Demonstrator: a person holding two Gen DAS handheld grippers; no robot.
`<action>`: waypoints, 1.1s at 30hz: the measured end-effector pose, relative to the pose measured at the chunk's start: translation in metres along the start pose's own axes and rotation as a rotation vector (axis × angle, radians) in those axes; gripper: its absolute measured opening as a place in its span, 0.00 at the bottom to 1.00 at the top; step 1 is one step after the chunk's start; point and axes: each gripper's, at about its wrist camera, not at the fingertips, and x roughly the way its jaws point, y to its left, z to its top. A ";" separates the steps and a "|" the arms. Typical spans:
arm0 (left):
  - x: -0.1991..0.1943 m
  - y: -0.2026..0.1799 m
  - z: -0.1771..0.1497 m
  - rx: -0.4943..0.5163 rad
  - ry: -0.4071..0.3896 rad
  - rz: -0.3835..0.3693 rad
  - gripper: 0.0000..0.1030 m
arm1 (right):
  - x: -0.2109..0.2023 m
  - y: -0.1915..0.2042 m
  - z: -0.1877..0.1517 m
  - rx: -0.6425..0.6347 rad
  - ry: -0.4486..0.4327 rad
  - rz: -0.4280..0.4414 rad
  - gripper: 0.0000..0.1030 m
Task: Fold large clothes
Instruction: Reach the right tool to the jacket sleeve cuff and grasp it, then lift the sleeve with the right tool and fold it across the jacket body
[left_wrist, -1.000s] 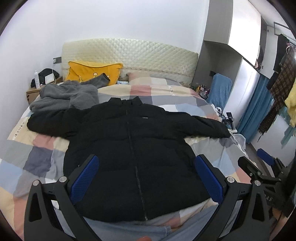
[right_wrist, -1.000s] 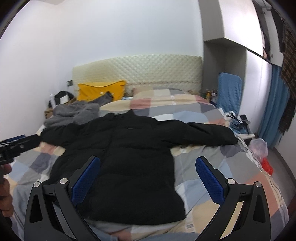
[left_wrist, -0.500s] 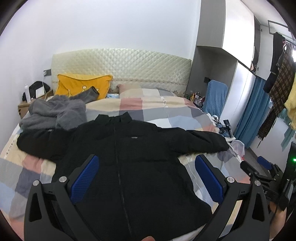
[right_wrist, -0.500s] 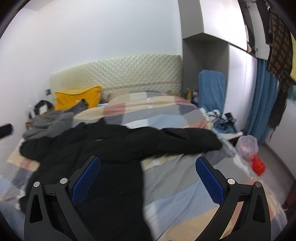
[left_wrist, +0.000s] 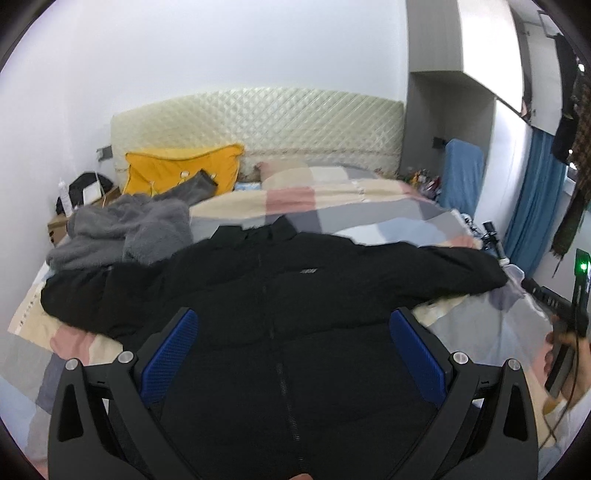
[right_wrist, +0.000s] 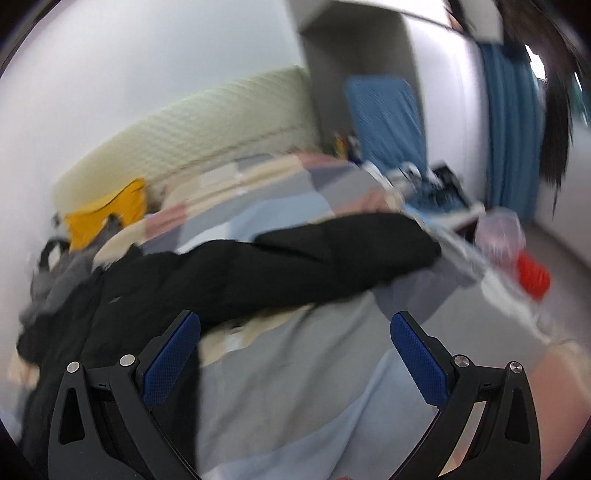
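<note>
A black puffer jacket (left_wrist: 295, 332) lies flat on the bed, front side up, with the zipper running down the middle and both sleeves stretched out to the sides. It rests on a checked quilt (left_wrist: 332, 206) of pink, cream, grey and light blue squares. The collar points toward the padded cream headboard (left_wrist: 258, 118).

The left gripper (left_wrist: 293, 354) hangs above the lower part of the jacket. Its two fingers with blue pads (left_wrist: 170, 350) are spread wide, and nothing is between them.

The right gripper (right_wrist: 295, 354) is also spread wide and holds nothing. Its view is blurred. It looks over the quilt (right_wrist: 295, 387) on the right side of the bed, and the jacket's right sleeve (right_wrist: 314, 258) lies across the view in front of it, with the cuff near the edge of the bed. In the left wrist view, a hand (left_wrist: 565, 354) holding the handle of this gripper shows at the right edge.

A grey fleece garment (left_wrist: 122, 229) is piled on the bed near the jacket's left shoulder, touching or lying over that sleeve. Behind it a yellow pillow (left_wrist: 181, 170) leans against the headboard. A blue curtain (left_wrist: 532, 206) hangs on the right side of the room. On the floor beside the bed there is a red object (right_wrist: 532, 273), too blurred to name.
</note>
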 end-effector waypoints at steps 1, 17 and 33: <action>0.007 0.005 -0.004 -0.017 0.013 0.004 1.00 | 0.014 -0.016 0.002 0.037 0.014 0.002 1.00; 0.102 0.046 -0.046 -0.121 0.180 0.067 1.00 | 0.172 -0.156 0.020 0.520 0.045 0.009 0.92; 0.111 0.078 -0.054 -0.088 0.174 0.184 1.00 | 0.151 -0.144 0.097 0.440 -0.073 -0.134 0.03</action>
